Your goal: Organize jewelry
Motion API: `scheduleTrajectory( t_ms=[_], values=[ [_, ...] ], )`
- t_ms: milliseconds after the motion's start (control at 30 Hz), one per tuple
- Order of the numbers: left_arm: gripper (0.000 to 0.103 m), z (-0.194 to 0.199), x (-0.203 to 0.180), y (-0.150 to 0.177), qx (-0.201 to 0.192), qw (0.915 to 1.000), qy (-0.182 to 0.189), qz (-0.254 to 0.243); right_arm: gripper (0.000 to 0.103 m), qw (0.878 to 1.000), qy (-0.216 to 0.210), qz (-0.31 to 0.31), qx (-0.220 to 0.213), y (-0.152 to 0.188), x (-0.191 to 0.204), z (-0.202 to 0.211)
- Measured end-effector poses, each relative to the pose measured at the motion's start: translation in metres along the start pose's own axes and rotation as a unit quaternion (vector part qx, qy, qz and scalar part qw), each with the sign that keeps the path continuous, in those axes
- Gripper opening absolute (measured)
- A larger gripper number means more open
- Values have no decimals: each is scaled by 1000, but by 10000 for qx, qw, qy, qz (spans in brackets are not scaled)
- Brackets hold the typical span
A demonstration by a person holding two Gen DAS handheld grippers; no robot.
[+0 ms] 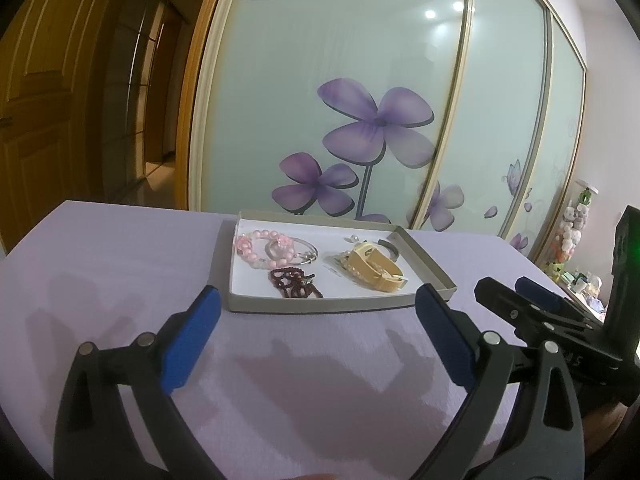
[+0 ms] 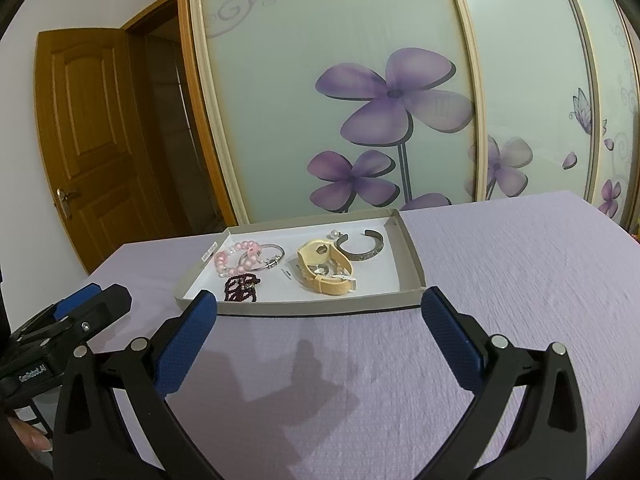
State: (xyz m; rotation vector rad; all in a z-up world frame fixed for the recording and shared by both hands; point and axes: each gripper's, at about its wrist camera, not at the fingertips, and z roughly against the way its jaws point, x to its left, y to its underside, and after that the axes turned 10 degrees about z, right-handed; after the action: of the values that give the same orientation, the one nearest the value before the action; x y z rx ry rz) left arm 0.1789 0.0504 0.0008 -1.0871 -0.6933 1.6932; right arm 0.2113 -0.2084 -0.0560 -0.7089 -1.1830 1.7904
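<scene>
Lavender cloth, tray [image 1: 340, 302] dead ahead; left gripper [image 1: 316, 312] and right gripper [image 2: 320, 312] gape wide, level, empty.

Bracelets [image 2: 249, 261] and watch [image 2: 326, 273] inside shallow tray [image 2: 412, 254]

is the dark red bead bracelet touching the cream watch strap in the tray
Apart: the right wrist view shows bare white tray floor between the dark red bead bracelet and the cream watch strap.

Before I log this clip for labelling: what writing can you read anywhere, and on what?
"GenRobot.AI": white lettering on the black body of the left tool, seen from the right wrist view.
Small sticker on the tray wall: print too small to read.
White tag on the cream strap: unreadable.
</scene>
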Motion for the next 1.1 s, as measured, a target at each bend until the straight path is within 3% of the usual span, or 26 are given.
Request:
scheduleTrajectory(
  t_ms=[1100],
  values=[
    [98,-1,1,1,3,10000,-45,-27,102,10000,-4,0,-8,0,0,1]
  ],
)
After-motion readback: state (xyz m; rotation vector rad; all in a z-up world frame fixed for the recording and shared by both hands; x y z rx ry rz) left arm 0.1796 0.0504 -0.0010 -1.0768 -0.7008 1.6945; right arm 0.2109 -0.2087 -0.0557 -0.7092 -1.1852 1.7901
